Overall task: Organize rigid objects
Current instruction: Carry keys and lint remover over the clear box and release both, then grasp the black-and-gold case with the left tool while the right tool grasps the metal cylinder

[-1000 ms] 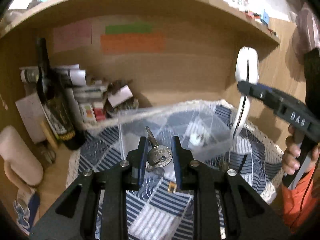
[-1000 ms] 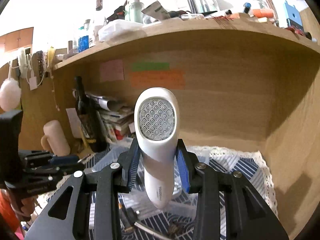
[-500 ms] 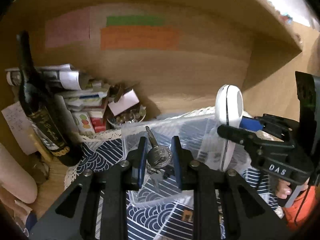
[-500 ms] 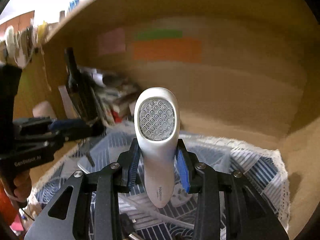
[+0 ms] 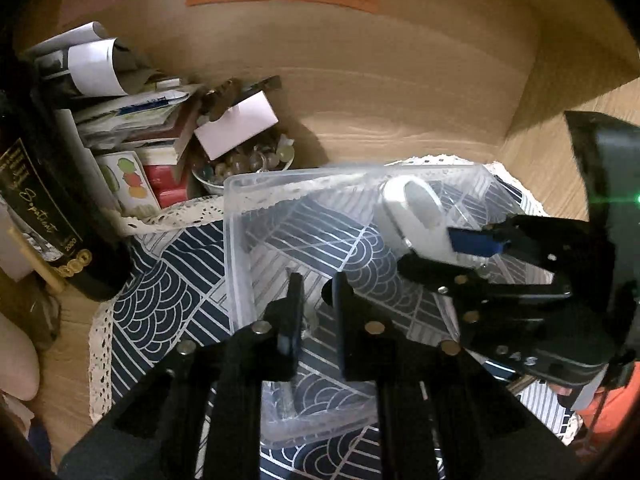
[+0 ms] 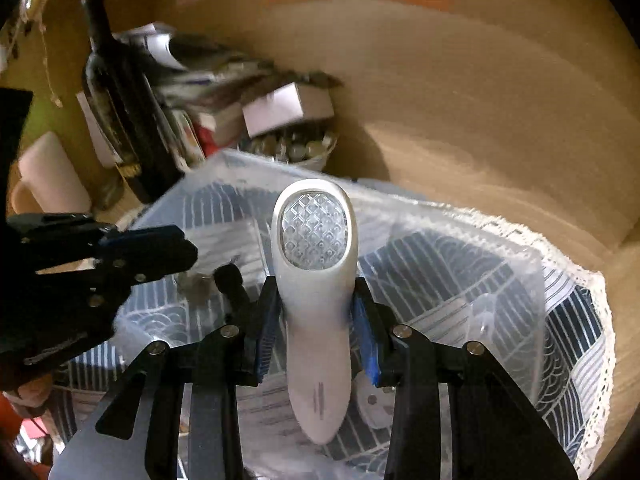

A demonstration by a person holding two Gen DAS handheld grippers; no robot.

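Right gripper [image 6: 316, 320] (inside bin rim [image 6: 536, 264]) clamps white device [image 6: 314, 280].

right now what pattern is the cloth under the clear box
Navy with white wave and stripe patchwork, clearest in left wrist view.

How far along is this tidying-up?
Partway. A small white item already seems to lie in the clear box. The right tool grips a white handheld device over that box; the left tool reaches in too, its load unclear. Remaining: setting the device down.
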